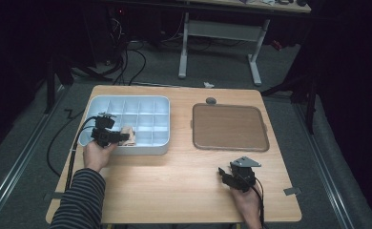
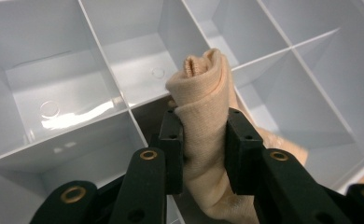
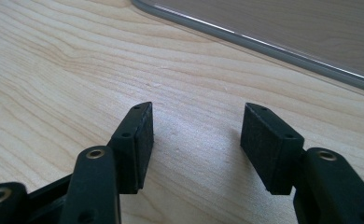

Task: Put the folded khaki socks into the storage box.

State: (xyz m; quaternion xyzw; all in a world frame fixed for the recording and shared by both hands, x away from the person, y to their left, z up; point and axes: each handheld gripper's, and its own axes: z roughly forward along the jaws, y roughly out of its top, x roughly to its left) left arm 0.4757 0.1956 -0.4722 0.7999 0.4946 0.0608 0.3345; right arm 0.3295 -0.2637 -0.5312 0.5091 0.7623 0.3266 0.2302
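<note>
A rolled peach-coloured cloth (image 2: 203, 93) is pinched between the two black pads of my left gripper (image 2: 202, 140), over the dividers of a pale blue compartment tray (image 2: 54, 88). From above, the left gripper (image 1: 119, 137) sits at the tray's (image 1: 127, 101) front left part with the cloth (image 1: 128, 136) sticking out to its right. My right gripper (image 1: 222, 175) rests near the table's front right, jaws open with bare wood between them (image 3: 196, 140).
A brown flat tray (image 1: 229, 126) with a grey rim lies on the right half of the table; its edge (image 3: 264, 46) runs just beyond the right gripper. A small grey disc (image 1: 211, 100) sits behind it. Cables trail off the table's left side.
</note>
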